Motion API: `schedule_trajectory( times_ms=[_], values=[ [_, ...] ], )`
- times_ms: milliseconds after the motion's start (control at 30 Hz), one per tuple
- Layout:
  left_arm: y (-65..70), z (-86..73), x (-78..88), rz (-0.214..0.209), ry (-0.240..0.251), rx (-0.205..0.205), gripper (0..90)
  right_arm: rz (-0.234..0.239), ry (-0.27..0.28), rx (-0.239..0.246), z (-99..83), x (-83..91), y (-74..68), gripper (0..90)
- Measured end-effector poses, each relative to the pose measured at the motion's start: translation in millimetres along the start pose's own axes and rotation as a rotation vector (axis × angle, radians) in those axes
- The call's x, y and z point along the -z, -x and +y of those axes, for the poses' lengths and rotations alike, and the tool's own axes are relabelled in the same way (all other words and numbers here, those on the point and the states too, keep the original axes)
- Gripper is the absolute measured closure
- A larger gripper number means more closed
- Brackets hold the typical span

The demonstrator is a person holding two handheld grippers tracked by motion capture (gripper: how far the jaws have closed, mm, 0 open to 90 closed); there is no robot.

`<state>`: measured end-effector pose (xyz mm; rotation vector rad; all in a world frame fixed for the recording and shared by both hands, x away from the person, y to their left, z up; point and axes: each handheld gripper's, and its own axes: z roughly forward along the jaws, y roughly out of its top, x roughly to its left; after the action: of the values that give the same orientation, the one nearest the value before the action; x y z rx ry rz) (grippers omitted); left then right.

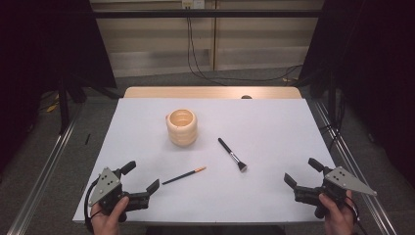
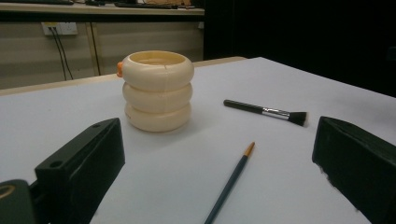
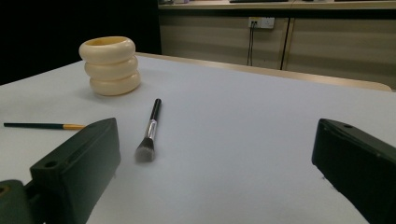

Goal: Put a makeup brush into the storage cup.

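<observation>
- Paintbrush (image 1: 184, 176) lies on the white table (image 1: 274, 127), at 2 o'clock from the left gripper (image 1: 139, 181), jaws apart, empty.
- Makeup brush (image 1: 232, 154) lies at 10 o'clock from the right gripper (image 1: 301, 172), jaws apart.
- Ribbed cream cup (image 1: 182, 127) stands at 12 o'clock from the paintbrush.

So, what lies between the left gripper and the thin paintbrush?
Nothing: in the high view, bare white table separates the open left gripper from the thin paintbrush.

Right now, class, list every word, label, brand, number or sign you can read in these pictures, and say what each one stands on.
None: no readable text stands on anything.
Cream ringed holder: plain, no label.
Makeup brush: no print that can be made out on its black handle.
Thin paintbrush: handle too thin to show any marking.
Wall socket: too small and blurred to read.
</observation>
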<state>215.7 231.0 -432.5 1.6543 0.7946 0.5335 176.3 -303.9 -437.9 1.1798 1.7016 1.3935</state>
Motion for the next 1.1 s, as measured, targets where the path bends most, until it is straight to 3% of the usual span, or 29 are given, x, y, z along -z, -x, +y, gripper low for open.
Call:
schedule_trajectory(
  times_ms=[233, 500, 600, 867, 1100],
  values=[
    [-0.9, 0.4, -1.7, -0.024, -0.01, 0.021, 2.4, 0.013, 0.002, -0.012, 0.5, 1.9, 0.0, 0.3],
    [0.0, 2.9, -0.6, -0.014, -0.011, 0.008, 2.4, 0.043, 0.016, -0.027, -0.3, -1.1, -1.4, 0.0],
    [1.2, 6.6, -0.2, -0.012, -0.007, -0.002, 2.4, 0.055, 0.016, -0.01, -0.3, -0.1, -1.9, 0.0],
    [5.8, 18.2, -1.0, -0.04, 0.008, -0.021, 2.4, 0.067, 0.02, 0.001, 1.4, -0.4, -5.8, 0.0],
    [9.8, 23.6, -10.3, -0.06, -0.018, -0.026, 2.4, 0.072, 0.025, 0.005, 1.5, -0.9, -6.2, 0.0]
  ],
)
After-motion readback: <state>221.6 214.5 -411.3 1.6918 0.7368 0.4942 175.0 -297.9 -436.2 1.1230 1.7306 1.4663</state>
